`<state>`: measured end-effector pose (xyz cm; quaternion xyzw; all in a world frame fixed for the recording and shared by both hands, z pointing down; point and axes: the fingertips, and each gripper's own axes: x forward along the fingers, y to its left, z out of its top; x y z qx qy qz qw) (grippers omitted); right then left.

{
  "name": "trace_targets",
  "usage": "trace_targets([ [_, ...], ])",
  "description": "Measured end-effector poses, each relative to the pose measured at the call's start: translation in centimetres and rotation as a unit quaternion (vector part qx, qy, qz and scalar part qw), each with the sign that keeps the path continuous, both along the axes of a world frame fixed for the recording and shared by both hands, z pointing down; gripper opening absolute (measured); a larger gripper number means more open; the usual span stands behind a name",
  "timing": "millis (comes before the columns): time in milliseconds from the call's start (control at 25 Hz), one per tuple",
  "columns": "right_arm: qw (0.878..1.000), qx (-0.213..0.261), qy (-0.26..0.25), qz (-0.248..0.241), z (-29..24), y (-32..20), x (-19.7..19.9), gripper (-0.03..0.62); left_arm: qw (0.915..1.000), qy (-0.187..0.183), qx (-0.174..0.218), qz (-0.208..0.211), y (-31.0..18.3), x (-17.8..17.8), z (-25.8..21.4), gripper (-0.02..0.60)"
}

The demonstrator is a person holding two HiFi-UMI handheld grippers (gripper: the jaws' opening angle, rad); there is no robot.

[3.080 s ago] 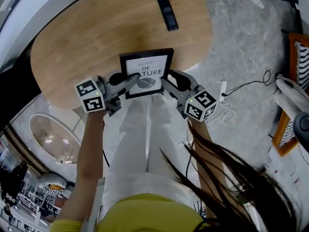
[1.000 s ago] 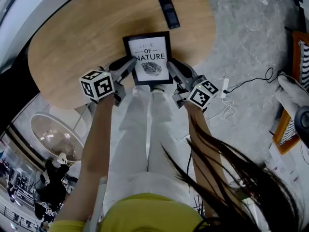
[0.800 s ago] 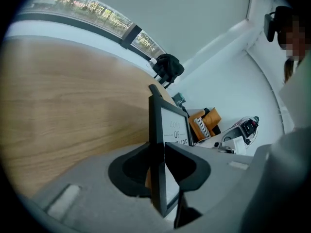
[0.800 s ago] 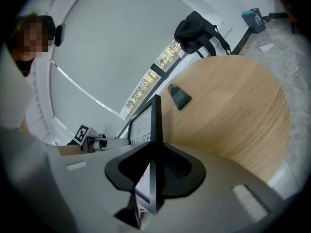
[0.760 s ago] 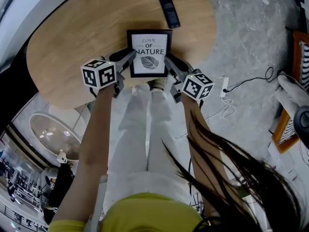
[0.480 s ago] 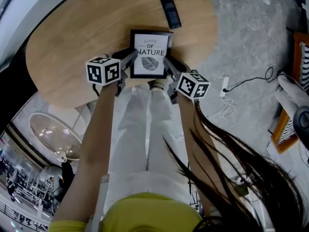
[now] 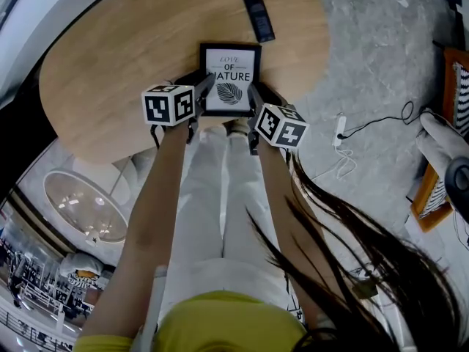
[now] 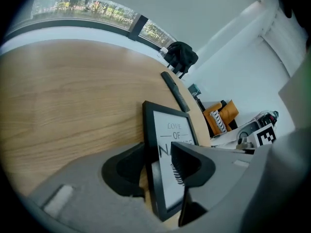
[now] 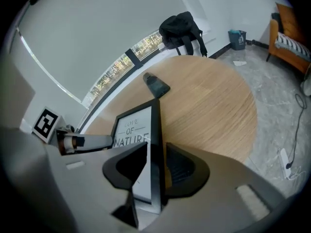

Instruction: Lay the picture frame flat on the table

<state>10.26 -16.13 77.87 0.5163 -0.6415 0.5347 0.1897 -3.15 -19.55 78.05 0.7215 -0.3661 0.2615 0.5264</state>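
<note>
The picture frame (image 7: pixel 230 79) lies face up on the round wooden table (image 7: pixel 124 46), in the upper middle of the head view, just below a dark remote (image 7: pixel 255 10). The left gripper (image 8: pixel 158 165) straddles the frame's left border and the right gripper (image 9: pixel 155 170) its right border. Both pairs of jaws have just been opening and stand loosely apart around the borders.

Head view looks steeply down; gripper views share the picture frame (image 7: pixel 230 79) close-up.
</note>
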Motion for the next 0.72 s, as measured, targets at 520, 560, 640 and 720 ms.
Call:
trace_targets([
  [520, 0.997, 0.039, 0.067, 0.004, -6.8, 1.4, 2.4, 0.000, 0.9915, -0.037, 0.100, -0.074, 1.1, -4.0, -8.1, 0.006],
  [560, 0.997, 0.045, 0.065, 0.004, -8.1, 1.5, 2.4, 0.000, 0.9910, -0.036, 0.106, -0.074, 1.5, -4.1, -9.4, 0.005],
  [640, 0.996, 0.060, 0.065, 0.005, -11.2, 1.8, 2.5, 0.000, 0.9898, -0.034, 0.117, -0.073, 2.3, -4.2, -12.2, 0.005],
  [720, 0.994, 0.083, 0.067, 0.006, -14.8, 1.8, 2.6, 0.000, 0.9872, -0.030, 0.139, -0.071, 2.8, -4.1, -15.7, 0.004],
])
